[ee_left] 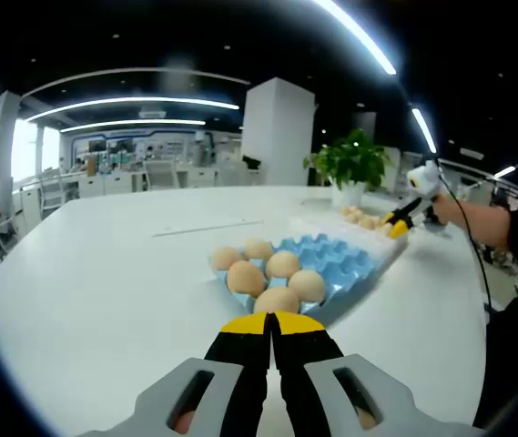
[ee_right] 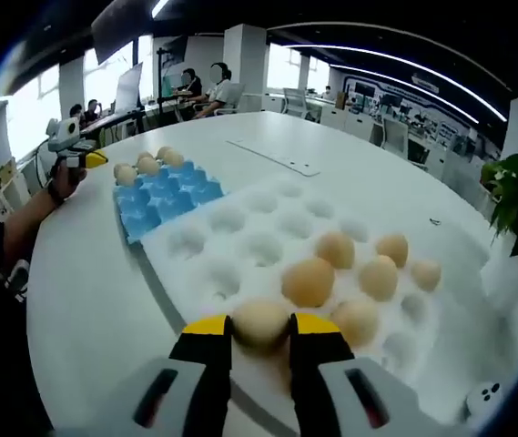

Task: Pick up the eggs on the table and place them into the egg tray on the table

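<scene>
One pale tan egg [ee_right: 260, 320] sits clamped in right claw [ee_right: 260, 330]; left claw [ee_left: 272, 325] clenched empty.

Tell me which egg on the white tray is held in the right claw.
The egg at the white tray's near edge: it sits between the right claw's yellow tips, while the other eggs lie free in cups beyond.

I see a green plant [ee_left: 353, 162] in a white pot at two o'clock. A big white pillar [ee_left: 278, 132] stands at twelve. People [ee_right: 206, 89] sit far off at eleven.
</scene>
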